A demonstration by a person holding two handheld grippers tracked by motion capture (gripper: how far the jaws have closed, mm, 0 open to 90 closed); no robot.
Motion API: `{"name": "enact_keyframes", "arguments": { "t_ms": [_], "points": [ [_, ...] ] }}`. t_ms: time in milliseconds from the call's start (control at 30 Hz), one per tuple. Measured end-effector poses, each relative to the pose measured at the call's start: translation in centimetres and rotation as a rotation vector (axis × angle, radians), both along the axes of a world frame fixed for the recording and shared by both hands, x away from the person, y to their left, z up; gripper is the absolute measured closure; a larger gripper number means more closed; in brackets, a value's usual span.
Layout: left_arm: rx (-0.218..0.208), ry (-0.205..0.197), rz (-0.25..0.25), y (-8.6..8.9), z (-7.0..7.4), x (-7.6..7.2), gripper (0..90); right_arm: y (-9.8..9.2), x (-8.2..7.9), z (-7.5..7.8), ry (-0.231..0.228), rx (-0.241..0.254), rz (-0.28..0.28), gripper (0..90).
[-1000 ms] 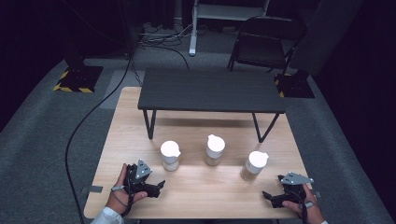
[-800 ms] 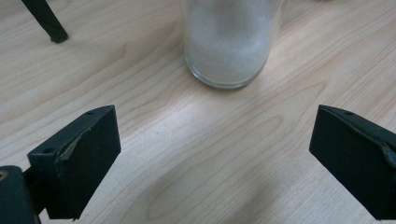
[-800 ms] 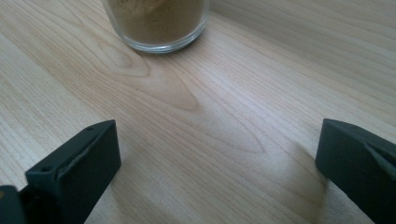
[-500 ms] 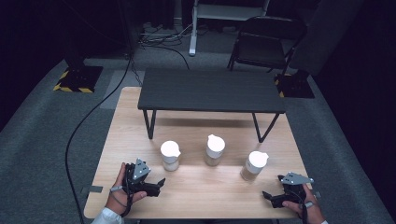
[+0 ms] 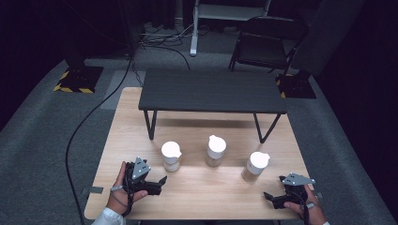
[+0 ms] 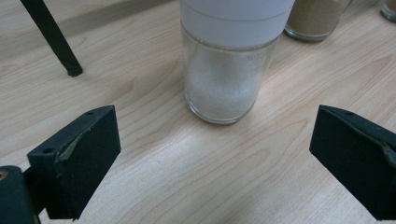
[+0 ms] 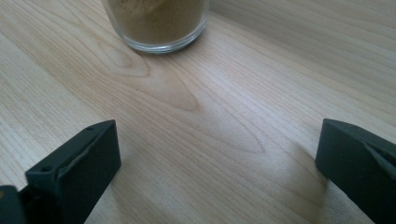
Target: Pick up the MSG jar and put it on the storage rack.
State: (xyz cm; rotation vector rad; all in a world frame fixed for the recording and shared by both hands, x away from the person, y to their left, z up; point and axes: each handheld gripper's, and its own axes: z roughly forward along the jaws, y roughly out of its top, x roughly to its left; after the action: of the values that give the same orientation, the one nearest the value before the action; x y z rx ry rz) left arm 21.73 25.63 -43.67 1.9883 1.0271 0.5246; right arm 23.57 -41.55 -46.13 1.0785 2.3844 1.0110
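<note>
The jar of white powder (image 6: 227, 77) sits upper middle in the left gripper view, upright on the wooden desk (image 5: 211, 192), just ahead of the left tongs (image 6: 212, 161), which are spread wide and not touching it. In the high view it's the leftmost of three white-lidded jars, lower center. The jar of brown powder (image 7: 156, 23) sits at the top of the right gripper view, right tongs (image 7: 217, 172) wide too, holding nothing

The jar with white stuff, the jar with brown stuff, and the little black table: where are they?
jar with white stuff (image 6: 224, 88), left gripper view, glass side.
jar with brown stuff (image 7: 156, 23), right gripper view, glass base.
little black table (image 5: 211, 91), high view, top.
</note>
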Motion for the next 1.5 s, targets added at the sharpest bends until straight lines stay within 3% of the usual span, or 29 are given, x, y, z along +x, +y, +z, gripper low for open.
{"name": "enact_keyframes", "arguments": {
  "t_ms": [533,1500],
  "points": [
    [-0.036,-0.007,0.017,-0.7,-0.1,1.4,1.8,0.0,0.0,0.0,0.000,0.000,0.000,0.0],
    [-0.033,0.009,0.006,-3.3,-0.1,4.8,1.9,0.0,0.0,0.0,0.000,0.000,0.000,0.0]
  ]
}}
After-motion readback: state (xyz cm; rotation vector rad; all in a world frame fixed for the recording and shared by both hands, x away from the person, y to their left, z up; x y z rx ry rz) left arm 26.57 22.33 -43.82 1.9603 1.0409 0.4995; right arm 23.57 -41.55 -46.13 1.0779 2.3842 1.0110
